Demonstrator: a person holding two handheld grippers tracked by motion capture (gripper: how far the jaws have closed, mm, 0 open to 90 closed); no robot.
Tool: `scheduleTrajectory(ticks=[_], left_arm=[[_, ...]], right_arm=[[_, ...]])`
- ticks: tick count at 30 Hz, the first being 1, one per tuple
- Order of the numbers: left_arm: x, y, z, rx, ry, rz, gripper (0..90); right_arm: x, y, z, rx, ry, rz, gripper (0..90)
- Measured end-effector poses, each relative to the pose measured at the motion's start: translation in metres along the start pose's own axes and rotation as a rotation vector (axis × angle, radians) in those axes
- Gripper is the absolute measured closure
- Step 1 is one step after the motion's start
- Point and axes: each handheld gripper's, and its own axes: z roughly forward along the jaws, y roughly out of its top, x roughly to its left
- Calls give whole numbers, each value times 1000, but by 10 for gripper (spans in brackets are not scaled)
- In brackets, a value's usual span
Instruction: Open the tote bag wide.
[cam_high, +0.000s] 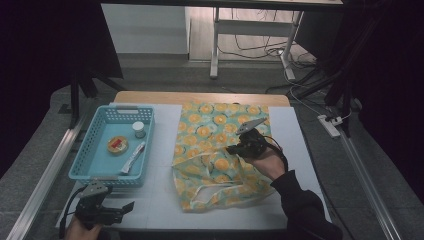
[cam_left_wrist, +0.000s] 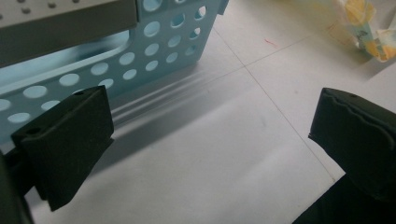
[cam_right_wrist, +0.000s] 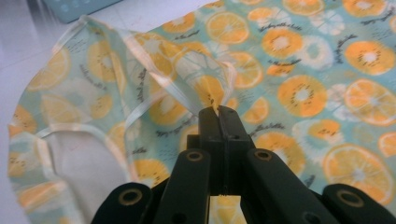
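An orange-slice print cloth bag (cam_high: 215, 150) lies on the white mat in the middle of the table, its handles toward the near edge. My right gripper (cam_high: 232, 149) is shut on a fold of the bag's fabric near its middle; in the right gripper view the jaws (cam_right_wrist: 218, 111) pinch a raised ridge of the cloth bag (cam_right_wrist: 299, 70) beside a pale handle strap (cam_right_wrist: 154, 74). My left gripper (cam_high: 129, 206) rests at the near left corner of the table, open with nothing between its pads (cam_left_wrist: 70, 140), just in front of the blue basket (cam_left_wrist: 154, 42).
The blue basket (cam_high: 80, 162) at the left holds a small white-capped jar (cam_high: 138, 129), a round tin (cam_high: 118, 144) and a white sachet (cam_high: 133, 157). A table frame and cables stand on the floor beyond the far edge. Bare white mat (cam_high: 160, 200) lies between the grippers.
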Motion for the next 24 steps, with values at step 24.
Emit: scheduleTrajectory(ticks=[24], left_arm=[[0, 0, 0, 1, -1, 1, 0]], right_arm=[[-54, 2, 62, 38, -90, 47, 898]])
